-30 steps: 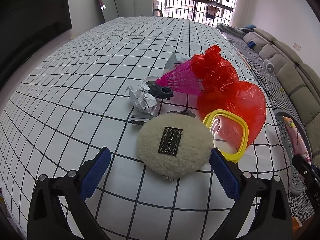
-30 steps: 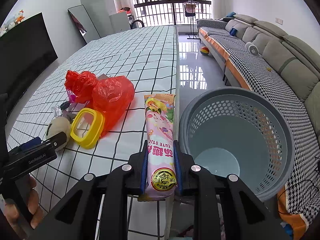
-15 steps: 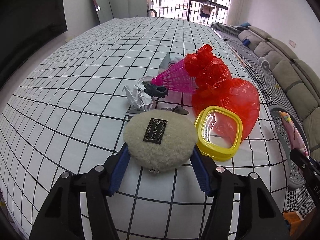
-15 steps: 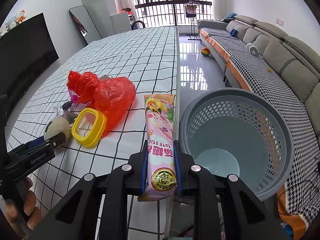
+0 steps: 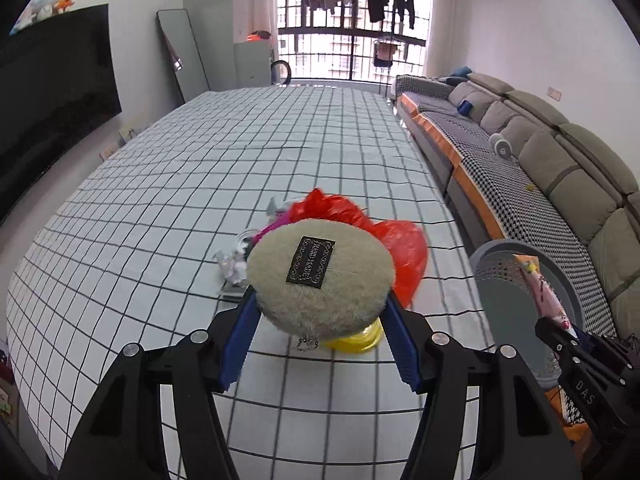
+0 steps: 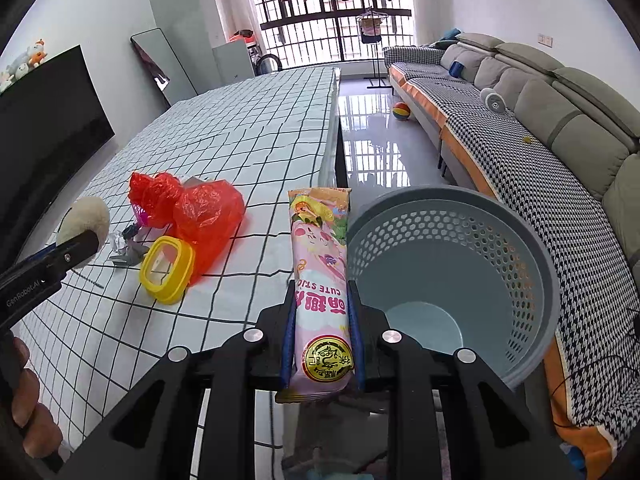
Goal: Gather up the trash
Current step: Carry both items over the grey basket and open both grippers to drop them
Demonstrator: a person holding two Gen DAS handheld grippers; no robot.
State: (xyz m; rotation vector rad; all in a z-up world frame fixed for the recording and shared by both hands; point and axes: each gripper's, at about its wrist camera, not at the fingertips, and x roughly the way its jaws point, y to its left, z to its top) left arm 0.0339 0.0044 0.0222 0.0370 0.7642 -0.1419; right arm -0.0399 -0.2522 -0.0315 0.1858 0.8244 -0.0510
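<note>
My left gripper (image 5: 320, 332) is shut on a round beige fluffy pad (image 5: 320, 276) with a black label and holds it lifted above the checked table (image 5: 160, 208). The pad also shows in the right wrist view (image 6: 86, 220). My right gripper (image 6: 322, 340) is shut on a pink snack wrapper (image 6: 320, 280), held at the table's edge beside the grey-blue perforated basket (image 6: 532, 264). The basket also shows in the left wrist view (image 5: 500, 272). On the table lie a red plastic bag (image 6: 200, 208), a yellow square lid (image 6: 166, 270) and crumpled paper (image 5: 232, 266).
The basket stands on the floor between the table and a grey sofa (image 6: 560, 120). A dark TV (image 5: 56, 80) and a mirror (image 5: 182, 56) line the left wall. A colourful ball (image 6: 401, 111) lies on the floor.
My left gripper closed on the fluffy pad and lifted it off the table. My right gripper kept hold of the wrapper and barely moved.
</note>
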